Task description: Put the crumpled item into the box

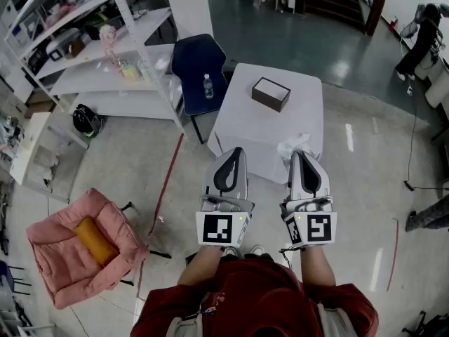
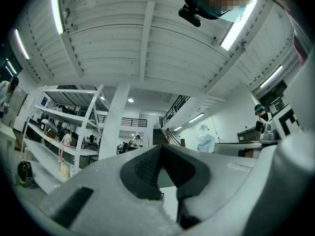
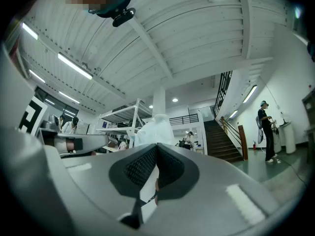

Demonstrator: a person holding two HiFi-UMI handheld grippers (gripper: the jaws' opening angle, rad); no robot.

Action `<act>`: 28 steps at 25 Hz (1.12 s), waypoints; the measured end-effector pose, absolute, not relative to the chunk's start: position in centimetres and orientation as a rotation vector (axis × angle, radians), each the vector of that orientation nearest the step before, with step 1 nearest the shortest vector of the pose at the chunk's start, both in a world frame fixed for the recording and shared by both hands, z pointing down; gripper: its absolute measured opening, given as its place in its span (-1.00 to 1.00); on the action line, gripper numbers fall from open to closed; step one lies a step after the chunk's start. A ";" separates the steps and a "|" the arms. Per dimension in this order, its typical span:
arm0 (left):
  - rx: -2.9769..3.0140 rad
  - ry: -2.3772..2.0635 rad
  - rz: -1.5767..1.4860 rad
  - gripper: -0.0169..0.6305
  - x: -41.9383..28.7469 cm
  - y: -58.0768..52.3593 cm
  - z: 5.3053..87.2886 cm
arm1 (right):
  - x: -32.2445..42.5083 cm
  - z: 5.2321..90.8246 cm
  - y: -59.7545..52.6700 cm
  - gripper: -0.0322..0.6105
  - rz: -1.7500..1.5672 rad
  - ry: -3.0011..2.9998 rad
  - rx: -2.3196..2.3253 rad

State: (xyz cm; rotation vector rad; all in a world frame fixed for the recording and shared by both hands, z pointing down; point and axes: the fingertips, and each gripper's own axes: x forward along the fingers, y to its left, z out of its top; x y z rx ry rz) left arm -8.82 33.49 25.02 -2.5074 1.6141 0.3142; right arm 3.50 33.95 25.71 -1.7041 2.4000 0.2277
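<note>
Fingers clenched on both: our left gripper and right gripper each have their jaws pressed together with nothing between them. We hold them side by side, above the near edge of the white table. The crumpled white item lies at that edge, just beside the right gripper's tip. The brown box is farther back, apart from it.
</note>
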 end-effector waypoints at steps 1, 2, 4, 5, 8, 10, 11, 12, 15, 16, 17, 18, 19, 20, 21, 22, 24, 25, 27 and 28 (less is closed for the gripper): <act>-2.505 1.615 0.311 -0.94 -9.0 33.4 25.0 | 3.3 25.6 33.9 -0.89 0.232 2.397 -1.705; -2.504 1.615 0.310 -0.94 -9.1 33.3 24.9 | 3.2 25.6 33.8 -0.89 0.237 2.396 -1.708; -2.504 1.618 0.312 -0.94 -9.2 33.3 25.0 | 3.2 25.7 33.8 -0.89 0.245 2.399 -1.718; -2.505 1.618 0.316 -0.94 -9.1 33.3 25.1 | 3.3 25.8 33.8 -0.89 0.246 2.402 -1.723; -2.514 1.598 0.321 -0.94 -8.5 33.2 25.2 | 4.0 26.1 33.7 -0.89 0.231 2.389 -1.740; -2.516 1.578 0.319 -0.94 -7.8 33.1 25.0 | 4.6 25.9 33.6 -0.89 0.230 2.375 -1.755; -2.518 1.570 0.320 -0.94 -7.5 33.0 24.9 | 4.9 25.7 33.6 -0.89 0.236 2.374 -1.763; -2.521 1.563 0.320 -0.94 -7.2 33.0 24.8 | 5.1 25.7 33.6 -0.89 0.242 2.375 -1.768; -2.521 1.550 0.304 -0.94 -6.3 32.9 24.8 | 5.8 25.8 33.7 -0.89 0.242 2.370 -1.782; -2.524 1.546 0.300 -0.94 -6.0 32.8 24.9 | 6.1 25.9 33.7 -0.89 0.238 2.365 -1.786; -2.528 1.544 0.298 -0.94 -5.6 32.8 24.9 | 6.5 26.0 33.7 -0.89 0.232 2.360 -1.787; -2.531 1.541 0.296 -0.94 -5.3 32.9 24.9 | 6.8 26.0 33.8 -0.89 0.227 2.355 -1.785; -2.533 1.538 0.293 -0.94 -4.9 33.0 25.0 | 7.2 26.0 33.9 -0.89 0.220 2.349 -1.781; -2.534 1.535 0.291 -0.94 -4.5 33.1 25.0 | 7.5 26.0 34.0 -0.89 0.214 2.343 -1.775; -2.535 1.532 0.290 -0.94 -4.0 33.1 25.0 | 8.0 26.0 34.1 -0.89 0.208 2.334 -1.771; -2.535 1.530 0.292 -0.94 -3.6 33.2 24.9 | 8.5 26.1 34.2 -0.89 0.205 2.326 -1.770; -2.537 1.536 0.303 -0.94 -2.7 33.4 25.0 | 9.5 26.2 34.5 -0.89 0.203 2.315 -1.775; -2.541 1.539 0.301 -0.94 -2.3 33.6 25.2 | 10.0 26.4 34.6 -0.89 0.202 2.315 -1.778; -2.545 1.556 0.305 -0.94 -1.7 34.0 25.5 | 10.6 26.8 34.8 -0.89 0.203 2.321 -1.781; -2.544 1.566 0.311 -0.94 -1.5 34.2 25.7 | 10.9 26.9 34.9 -0.89 0.205 2.327 -1.781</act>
